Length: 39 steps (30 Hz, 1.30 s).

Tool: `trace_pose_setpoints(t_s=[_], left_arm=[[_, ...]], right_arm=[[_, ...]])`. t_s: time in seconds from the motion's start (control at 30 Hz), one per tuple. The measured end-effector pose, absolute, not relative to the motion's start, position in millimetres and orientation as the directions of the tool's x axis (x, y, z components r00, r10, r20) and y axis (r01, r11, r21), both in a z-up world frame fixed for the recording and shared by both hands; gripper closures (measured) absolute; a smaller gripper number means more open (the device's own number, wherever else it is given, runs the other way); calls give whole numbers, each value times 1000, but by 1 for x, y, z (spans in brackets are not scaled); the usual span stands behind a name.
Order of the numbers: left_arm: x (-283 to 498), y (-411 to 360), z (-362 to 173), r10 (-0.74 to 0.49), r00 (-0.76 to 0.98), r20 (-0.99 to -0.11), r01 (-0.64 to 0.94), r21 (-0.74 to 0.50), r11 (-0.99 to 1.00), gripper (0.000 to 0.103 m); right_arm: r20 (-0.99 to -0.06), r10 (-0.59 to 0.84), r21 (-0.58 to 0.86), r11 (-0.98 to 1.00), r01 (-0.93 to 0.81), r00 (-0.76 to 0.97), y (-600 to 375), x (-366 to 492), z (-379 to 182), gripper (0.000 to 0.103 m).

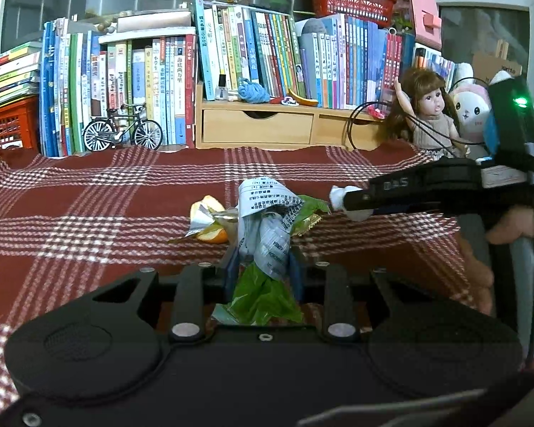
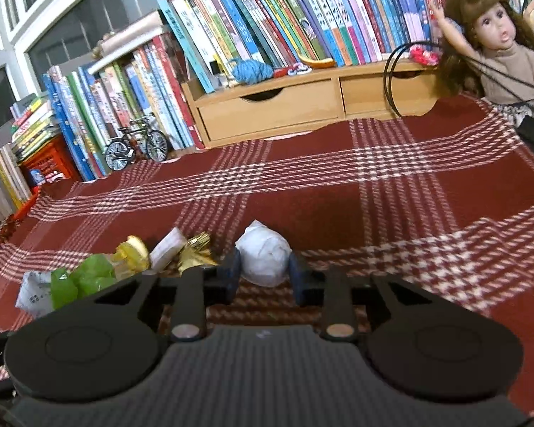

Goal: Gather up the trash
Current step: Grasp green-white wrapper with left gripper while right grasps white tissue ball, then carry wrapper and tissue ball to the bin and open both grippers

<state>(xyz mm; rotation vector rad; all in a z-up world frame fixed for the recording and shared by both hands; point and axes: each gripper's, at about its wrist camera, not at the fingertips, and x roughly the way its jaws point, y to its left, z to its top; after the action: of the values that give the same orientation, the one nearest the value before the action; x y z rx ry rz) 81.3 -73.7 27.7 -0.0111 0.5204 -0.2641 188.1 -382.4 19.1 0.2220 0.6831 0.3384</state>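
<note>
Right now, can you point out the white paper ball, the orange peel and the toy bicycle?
White paper ball (image 2: pixel 265 259): right wrist view, middle of the wad, between the gripper's fingers.
Orange peel (image 1: pixel 213 236): left wrist view, on its orange outer skin.
Toy bicycle (image 1: pixel 122 131): left wrist view, on its frame between the wheels.

- Right gripper (image 1: pixel 341 201), side of black body, left wrist view: pale embossed letters, seen reversed; three characters, reading uncertain.
- Crumpled printed paper (image 1: pixel 263 213) between left gripper's pads: rows of dark Chinese-type print and some Latin capitals, creased and inverted; not legible.
- Book spines (image 1: pixel 181 85) along back of table: Chinese titles, vertical. One white-blue spine appears to end in "1000"; remainder too small or blurred to read.
- Cardboard box (image 1: pixel 495 66) at far right: dark printed word, partly hidden; unreadable.
- Right wrist view: spine lettering blurred; nothing readable.
</note>
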Motion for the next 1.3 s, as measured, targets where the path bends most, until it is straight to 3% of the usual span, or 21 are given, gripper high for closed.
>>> trace_pose_setpoints(t_s=[0.73,1.3], left_arm=[[-71,-42,53,-276,839,-469,277,-70,958,75],[-191,-24,26,-267,808,-526,286,-46,957,75]], right_arm=[[-515,510,306,860,-408,689,-402,9,55,69],[-583,550,266,825,-500,598,-403,-119,25,68]])
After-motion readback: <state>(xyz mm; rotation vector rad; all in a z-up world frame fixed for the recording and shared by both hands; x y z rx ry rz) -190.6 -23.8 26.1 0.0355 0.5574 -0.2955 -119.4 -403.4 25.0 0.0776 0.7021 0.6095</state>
